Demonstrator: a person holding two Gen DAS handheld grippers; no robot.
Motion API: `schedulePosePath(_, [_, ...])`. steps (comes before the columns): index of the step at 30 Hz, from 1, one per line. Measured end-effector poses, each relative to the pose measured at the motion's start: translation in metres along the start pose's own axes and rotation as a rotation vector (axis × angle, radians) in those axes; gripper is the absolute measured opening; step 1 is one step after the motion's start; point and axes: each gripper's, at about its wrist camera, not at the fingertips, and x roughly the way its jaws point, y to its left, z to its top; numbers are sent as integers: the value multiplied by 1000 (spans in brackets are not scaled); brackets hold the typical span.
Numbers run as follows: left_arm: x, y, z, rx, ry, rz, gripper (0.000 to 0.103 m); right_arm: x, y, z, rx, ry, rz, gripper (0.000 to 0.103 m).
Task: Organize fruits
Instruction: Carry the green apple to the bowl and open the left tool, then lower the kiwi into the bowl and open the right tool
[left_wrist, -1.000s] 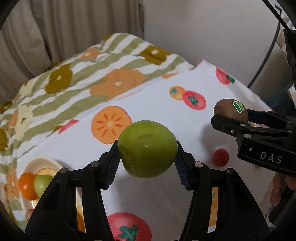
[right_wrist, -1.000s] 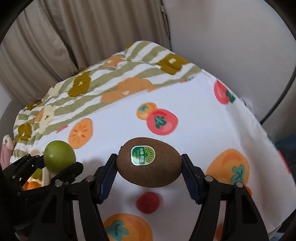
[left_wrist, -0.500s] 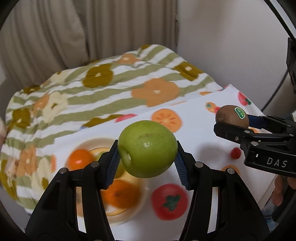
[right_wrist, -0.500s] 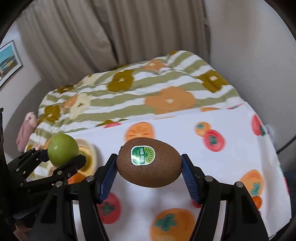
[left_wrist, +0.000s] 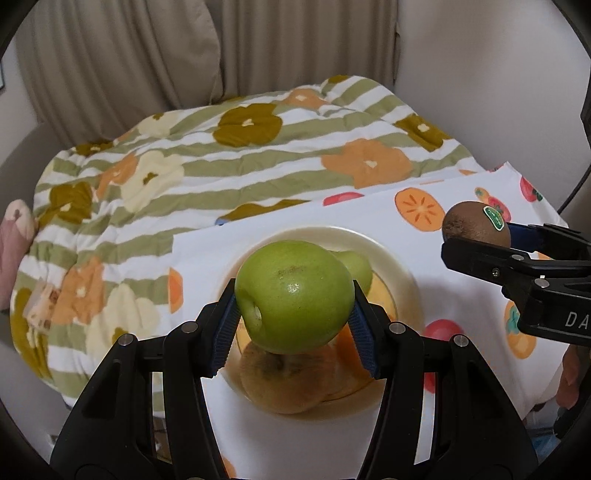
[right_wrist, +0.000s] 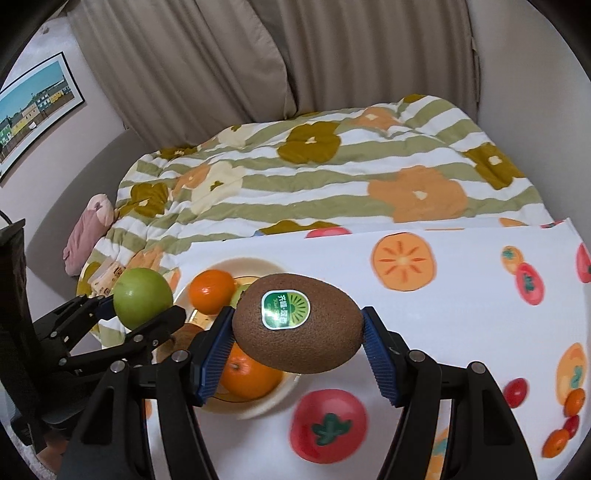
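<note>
My left gripper is shut on a green apple and holds it above a cream plate of fruit. The plate holds two oranges, a brown fruit and a second green fruit. My right gripper is shut on a brown kiwi with a green sticker, held above the plate's right side. The kiwi shows in the left wrist view, the apple in the right wrist view.
The plate stands on a white cloth printed with tomatoes and persimmons. Behind it lies a green-striped floral quilt. A pink soft item lies at the far left. Curtains and a wall stand behind.
Both grippers have moved left over the cloth with their fruits. The plate has come from the left edge to directly under the apple and beside the kiwi.
</note>
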Motion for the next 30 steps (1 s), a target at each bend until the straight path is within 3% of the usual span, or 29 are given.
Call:
schedulePosePath(12, [41,-21,-3,187,33,-73,59,23,-3,-3,77,13,-46,63])
schedulePosePath(20, [50,-23,-9,214,52,-62,61,26,-8,-5,103,13,-56,63])
schedulePosePath(21, [48,-23,-8,211,44,-59,65,25,-9,-5,106,12,-56,63])
schedulePosePath(23, [43,-21,-6,202,27,-54,98,24,-8,-5,107,10,-56,63])
schedulePosePath(24, [39,-20,-5,196,6,-45,103,23,-8,-4,106,8,-57,63])
schedulePosePath(30, [19,-14,-1,173,-31,-30,103,16,-9,0,87,1,-59,63])
